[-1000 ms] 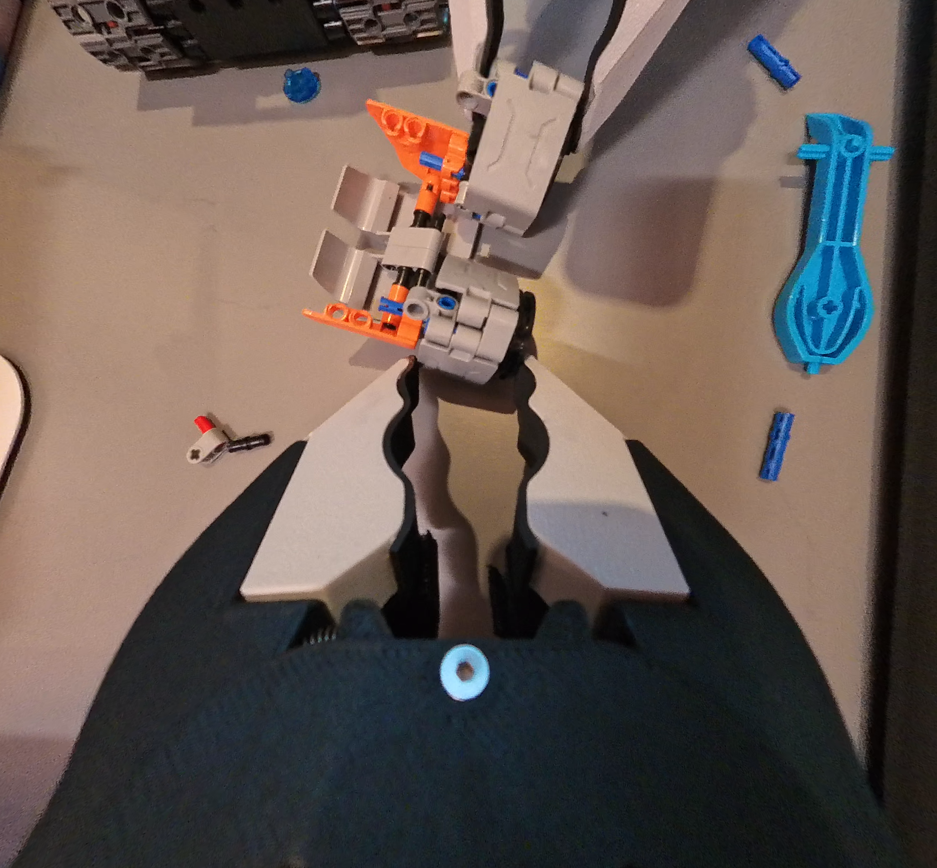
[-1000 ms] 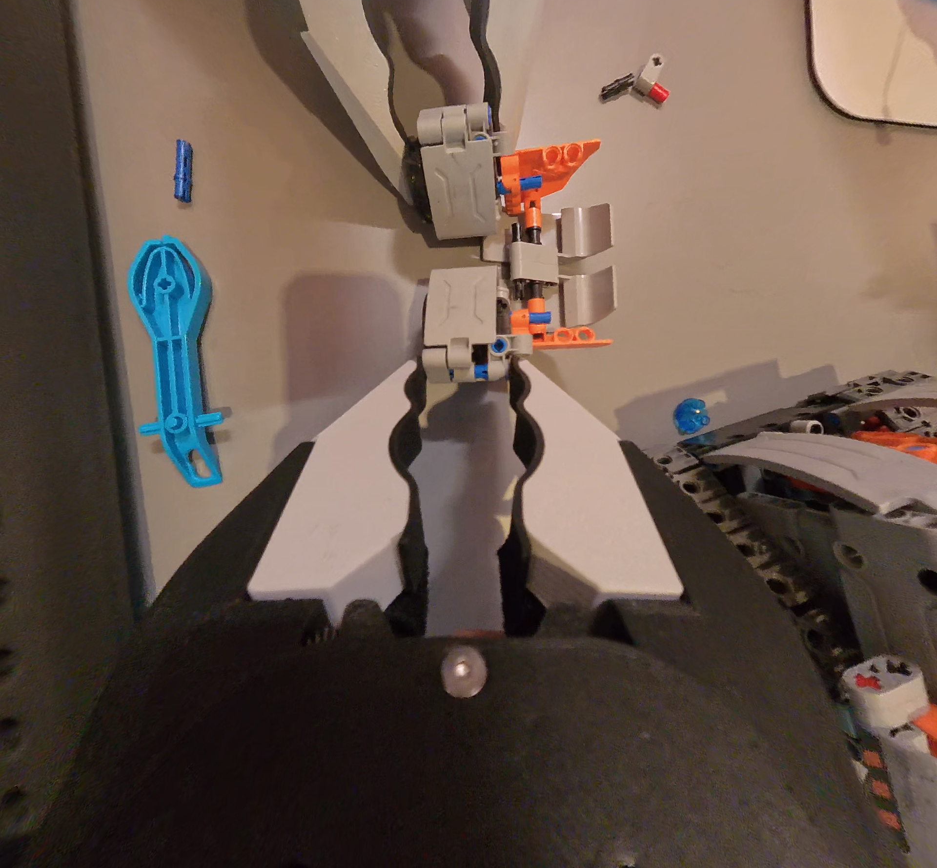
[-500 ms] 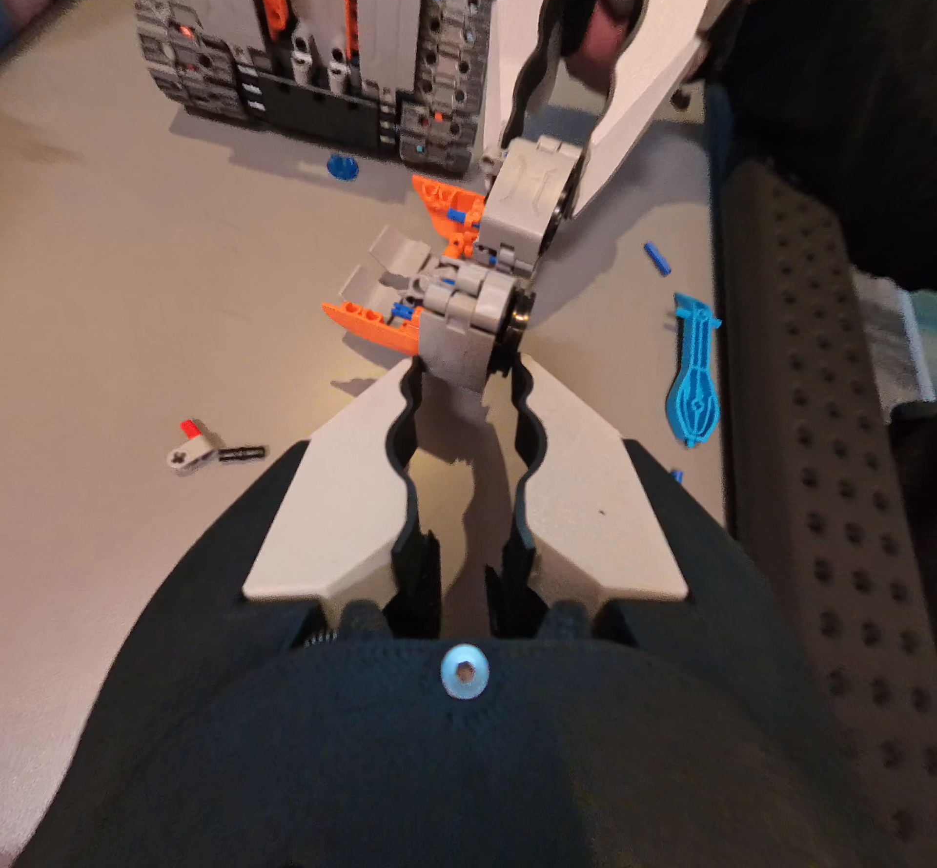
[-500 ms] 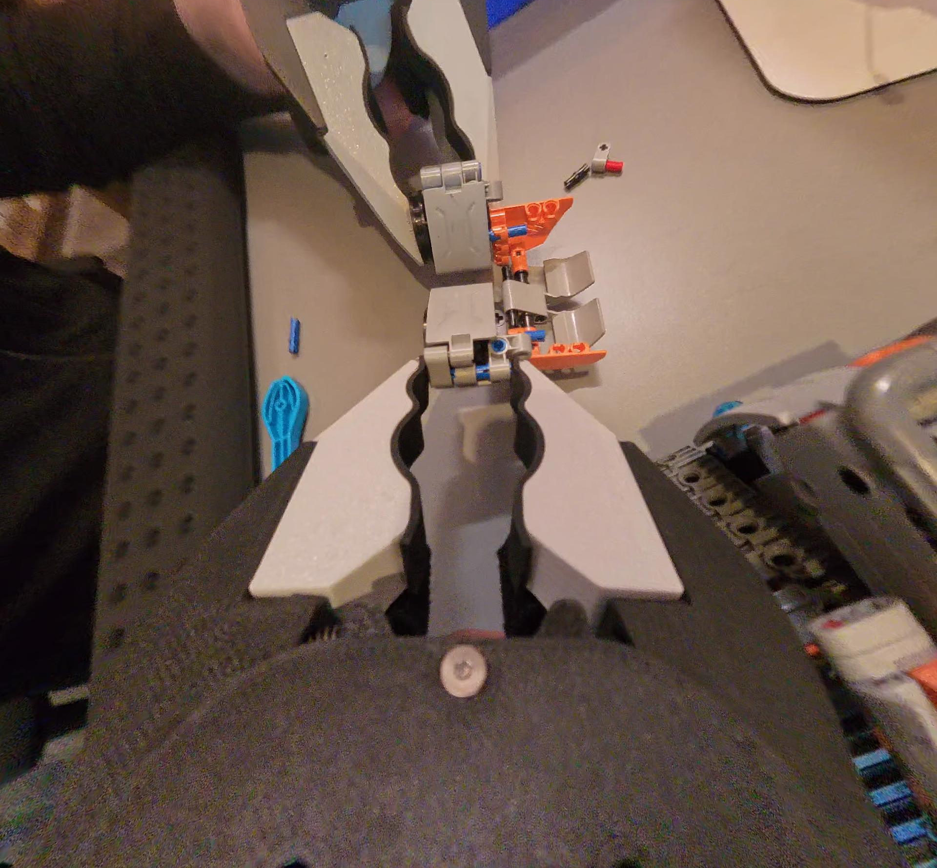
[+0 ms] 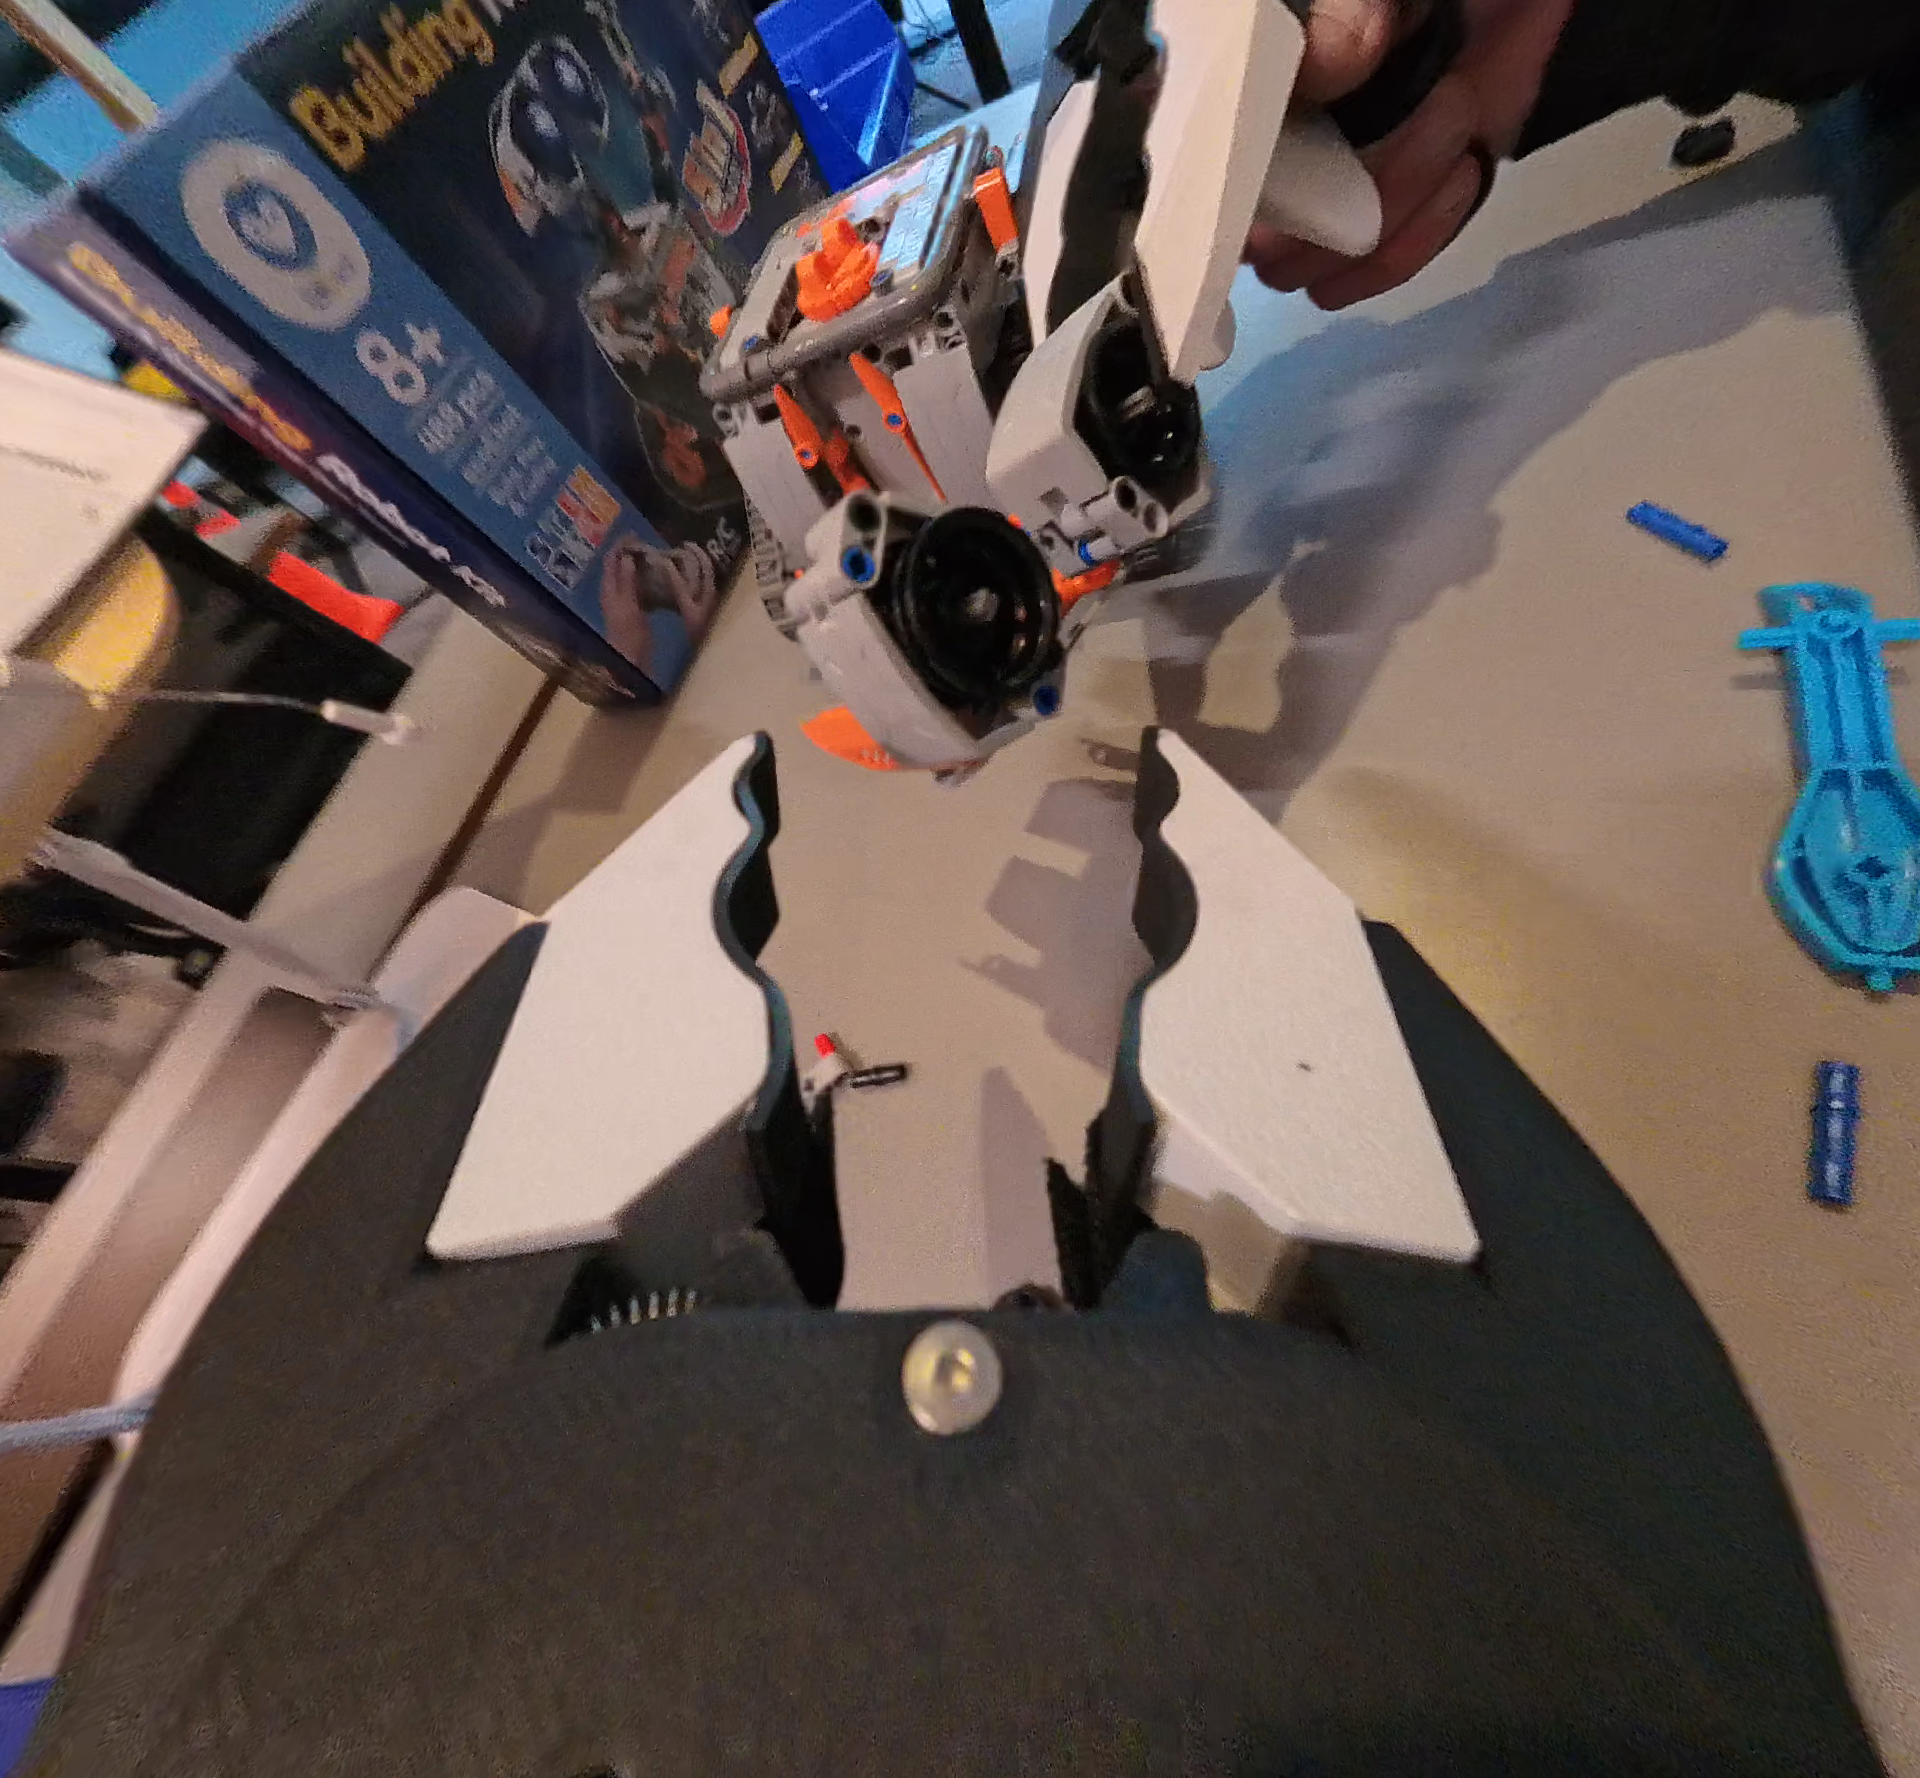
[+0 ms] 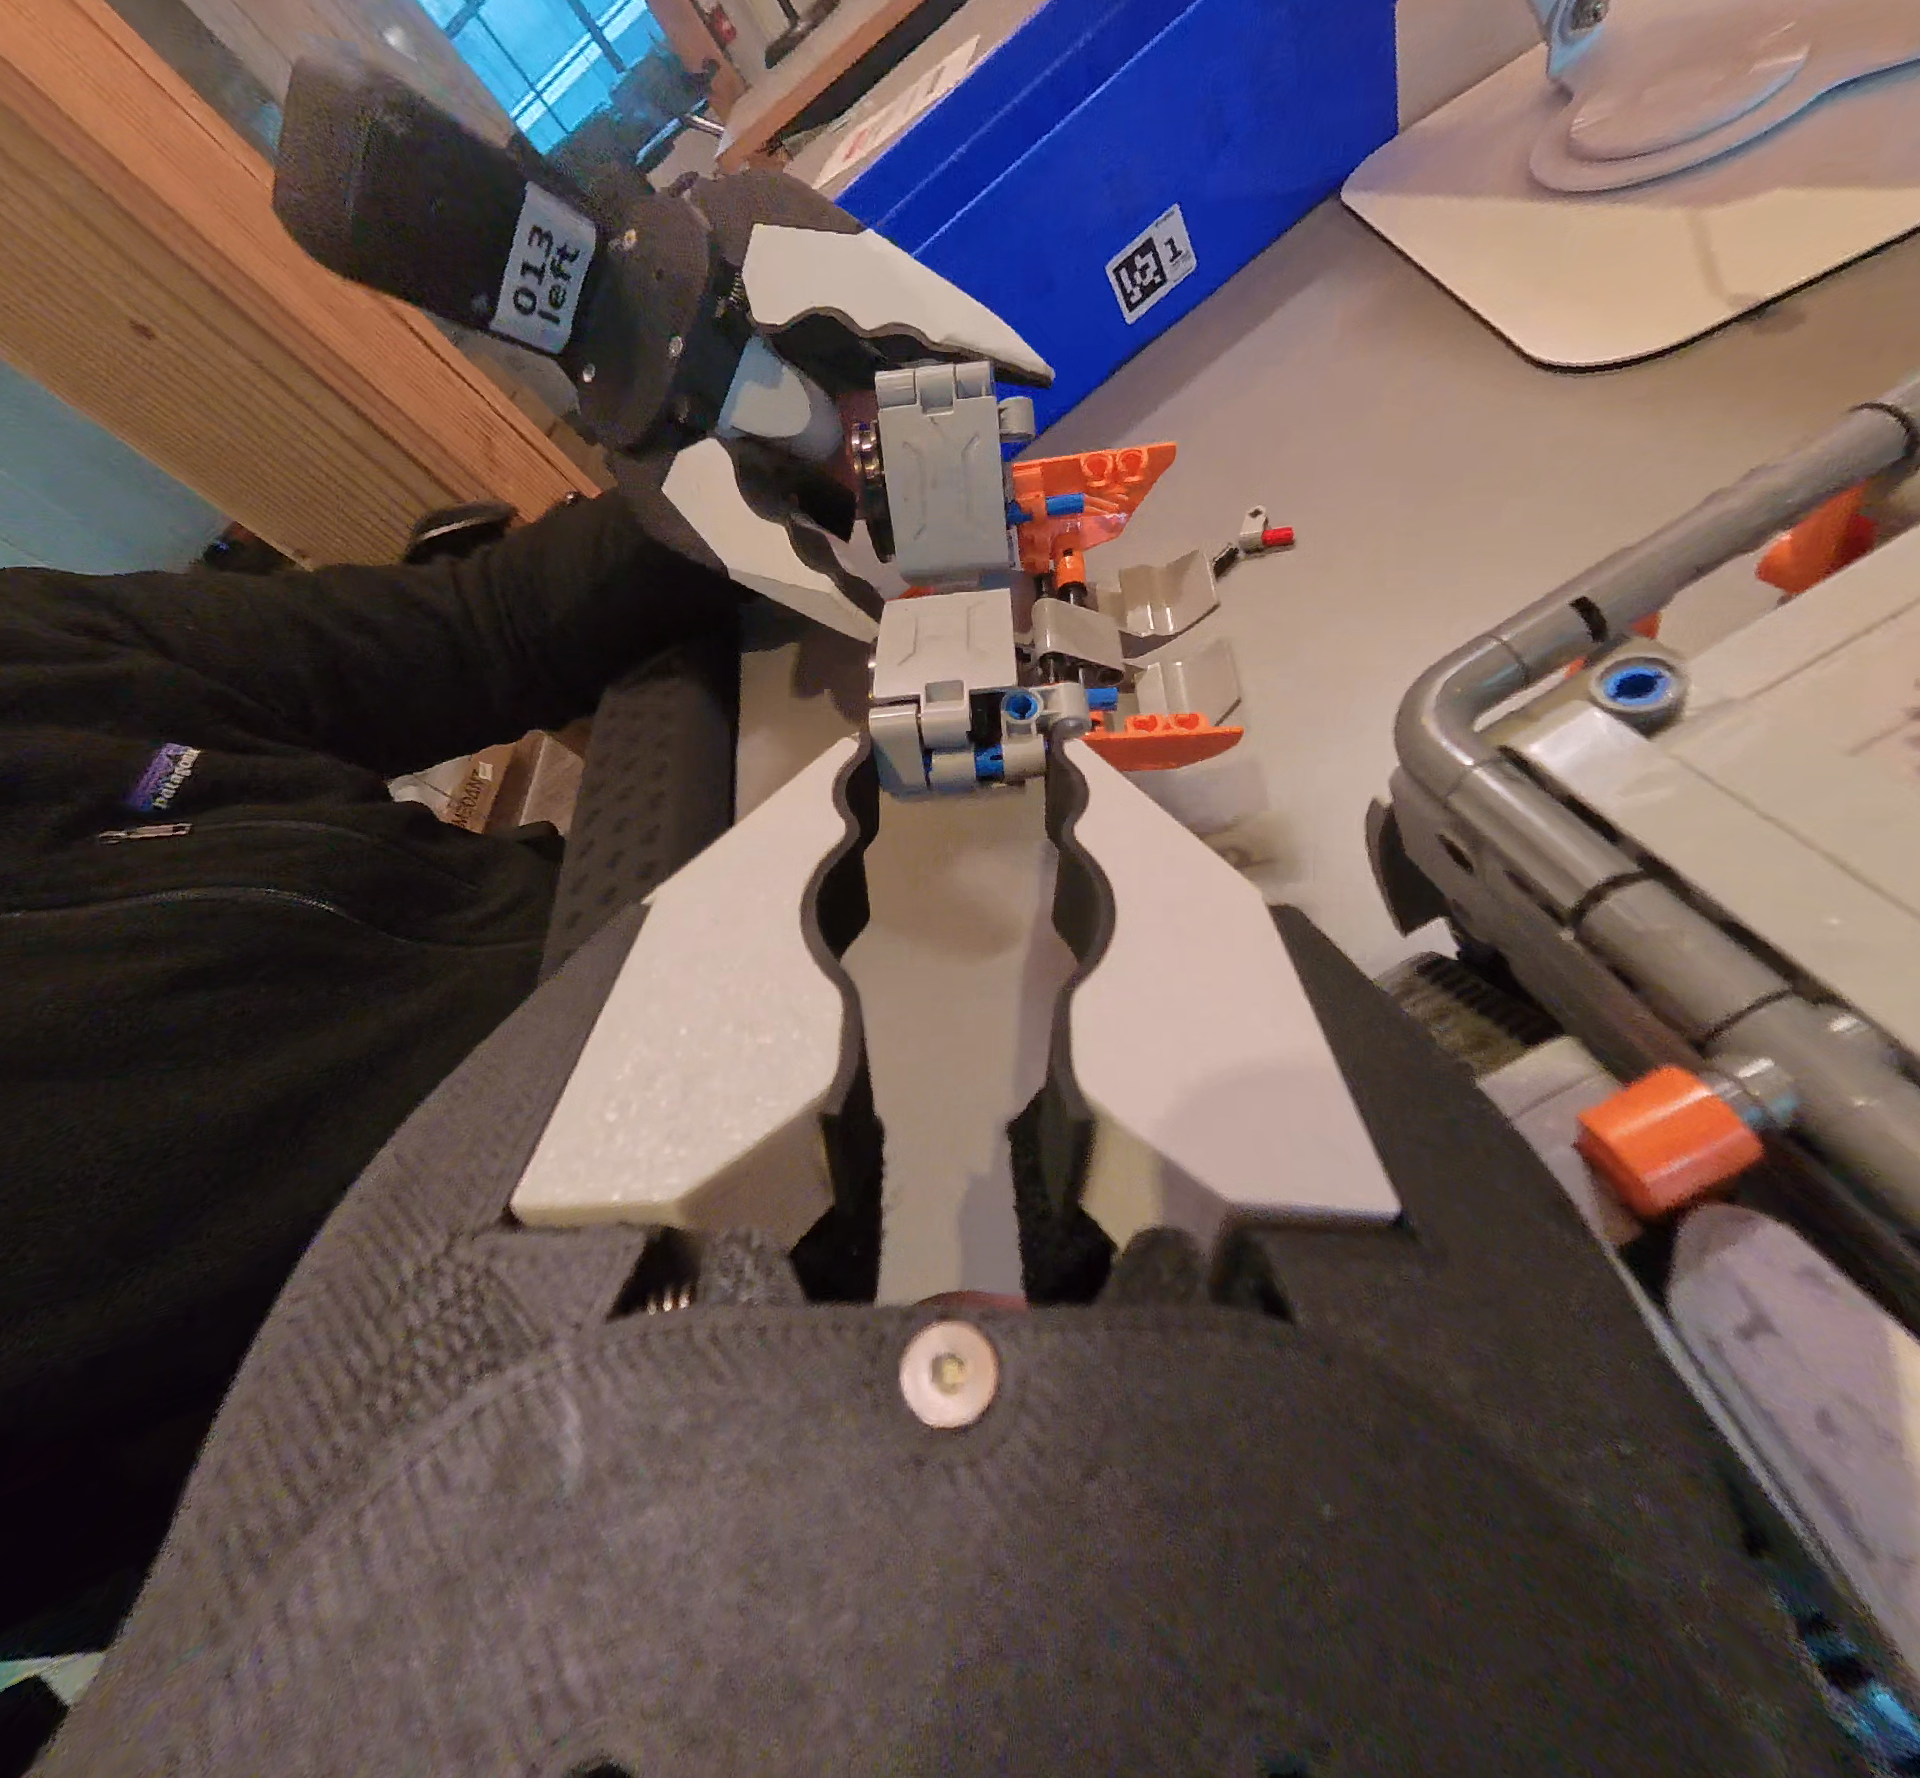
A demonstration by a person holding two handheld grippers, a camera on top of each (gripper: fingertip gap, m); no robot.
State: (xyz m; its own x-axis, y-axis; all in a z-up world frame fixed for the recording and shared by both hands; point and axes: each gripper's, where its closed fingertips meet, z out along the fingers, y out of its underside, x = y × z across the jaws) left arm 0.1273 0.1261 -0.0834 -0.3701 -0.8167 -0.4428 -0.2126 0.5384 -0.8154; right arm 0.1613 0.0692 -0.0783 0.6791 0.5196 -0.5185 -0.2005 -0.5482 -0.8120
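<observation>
Brick assembly clamped by right hand-held gripper; left hand-held gripper open (kit box behind).

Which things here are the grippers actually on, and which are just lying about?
In hand: grey-and-orange brick assembly, gripped at one end by the right gripper; left gripper, jaws open, at its other end.
Lying about: cyan brick separator; two blue pins; grey connector with red tip; large grey brick model; blue bin; kit box.

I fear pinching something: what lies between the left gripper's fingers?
The left wrist view shows only a small red-tipped pin on the table below the gap of the open left gripper; the model hangs just past its tips.
</observation>
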